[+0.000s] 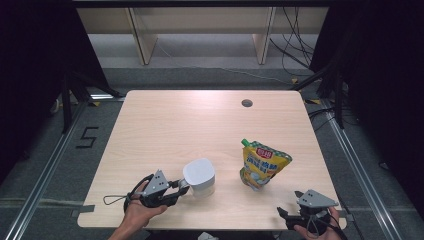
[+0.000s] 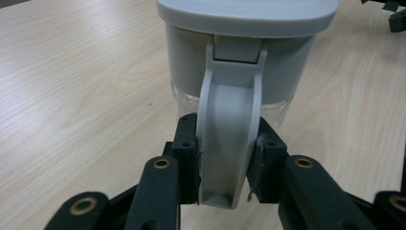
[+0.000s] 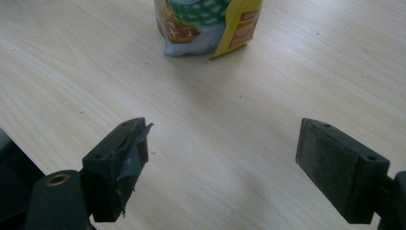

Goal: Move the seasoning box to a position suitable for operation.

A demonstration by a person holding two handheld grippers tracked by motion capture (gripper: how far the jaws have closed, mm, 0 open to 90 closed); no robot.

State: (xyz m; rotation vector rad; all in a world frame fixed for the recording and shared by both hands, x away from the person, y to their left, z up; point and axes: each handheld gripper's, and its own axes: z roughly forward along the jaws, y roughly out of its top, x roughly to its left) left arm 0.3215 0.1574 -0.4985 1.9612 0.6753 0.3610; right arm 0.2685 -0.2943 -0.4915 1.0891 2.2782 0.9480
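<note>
L tool (image 2: 225, 165) clamps smooth grey plastic jug handle (image 2: 231, 139); R tool (image 3: 225, 167) gapes wide over pale woodgrain table (image 3: 215, 143).

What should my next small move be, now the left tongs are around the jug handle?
Probably bring the right tongs forward to the yellow pouch: they stand open and short of it, while the left tongs already clamp the jug's handle.

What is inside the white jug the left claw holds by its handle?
The jug has its lid on, covering the inside. Its clear lower wall shows nothing definite. The left claw pinches the handle.
</note>
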